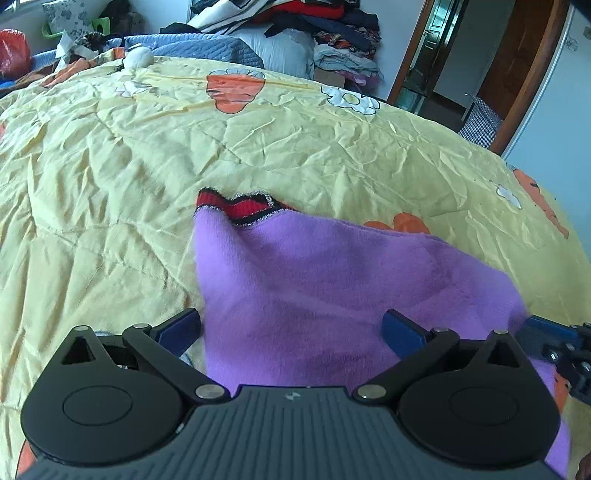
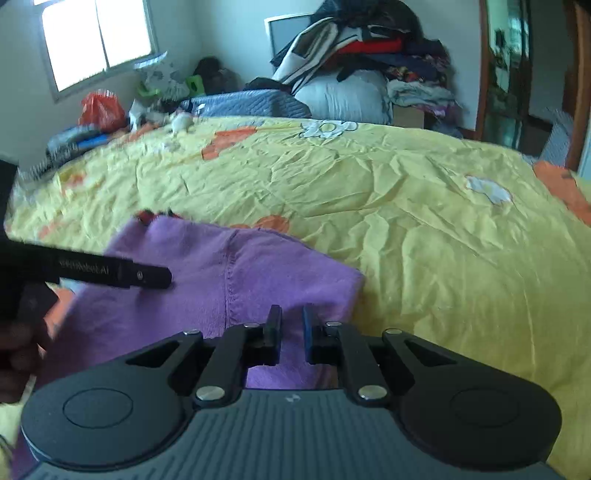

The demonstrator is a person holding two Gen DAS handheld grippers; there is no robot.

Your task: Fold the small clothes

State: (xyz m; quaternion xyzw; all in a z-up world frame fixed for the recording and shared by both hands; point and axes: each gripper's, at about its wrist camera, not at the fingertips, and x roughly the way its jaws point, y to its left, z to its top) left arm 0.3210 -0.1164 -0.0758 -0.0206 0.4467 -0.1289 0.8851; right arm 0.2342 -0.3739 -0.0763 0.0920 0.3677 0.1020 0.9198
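A small purple fleece garment [image 1: 325, 273] with a red and black ribbed cuff [image 1: 240, 206] lies on the yellow bedspread [image 1: 110, 166]. My left gripper [image 1: 291, 328] is open wide, its blue fingers on either side of the garment's near edge. In the right wrist view the garment [image 2: 207, 266] lies at lower left. My right gripper [image 2: 291, 328] stands nearly closed, a narrow gap between its fingers, over the garment's near right corner; the cloth shows behind the gap. The left gripper's black body [image 2: 110, 273] reaches in from the left over the garment.
The yellow bedspread [image 2: 424, 221] has orange and white prints. A pile of clothes [image 1: 332, 33] and a pillow sit at the far end. A red bag [image 2: 101, 109] and clutter lie at far left. A wooden door frame [image 1: 532, 74] stands on the right.
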